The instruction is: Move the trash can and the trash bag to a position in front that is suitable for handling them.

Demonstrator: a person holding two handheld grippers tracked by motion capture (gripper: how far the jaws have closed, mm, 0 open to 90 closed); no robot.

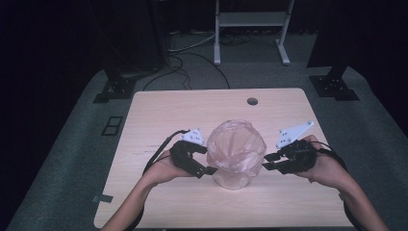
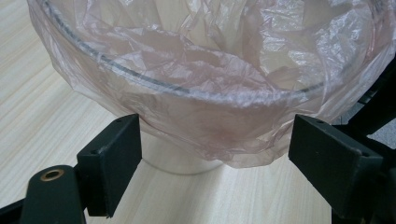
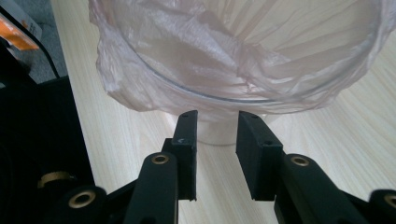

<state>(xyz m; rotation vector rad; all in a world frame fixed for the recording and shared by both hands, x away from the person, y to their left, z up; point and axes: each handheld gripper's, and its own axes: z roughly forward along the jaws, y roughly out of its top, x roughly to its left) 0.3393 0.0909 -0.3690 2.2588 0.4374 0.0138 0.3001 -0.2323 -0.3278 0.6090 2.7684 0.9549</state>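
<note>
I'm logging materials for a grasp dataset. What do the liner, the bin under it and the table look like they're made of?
Liner: thin pinkish translucent plastic film, glossy, heavily crinkled and folded over the rim.
Bin: probably smooth plastic, pale and partly see-through; its rim line shows dark through the film.
Table: light wood-grain top, matte, likely laminate rather than solid wood; fine streaks run along it.

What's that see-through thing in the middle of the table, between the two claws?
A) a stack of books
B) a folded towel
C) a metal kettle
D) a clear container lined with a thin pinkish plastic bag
D: a crinkled pinkish plastic bag is draped over the rim of a clear container, standing on the wooden table between the left claw and the right claw.
</note>
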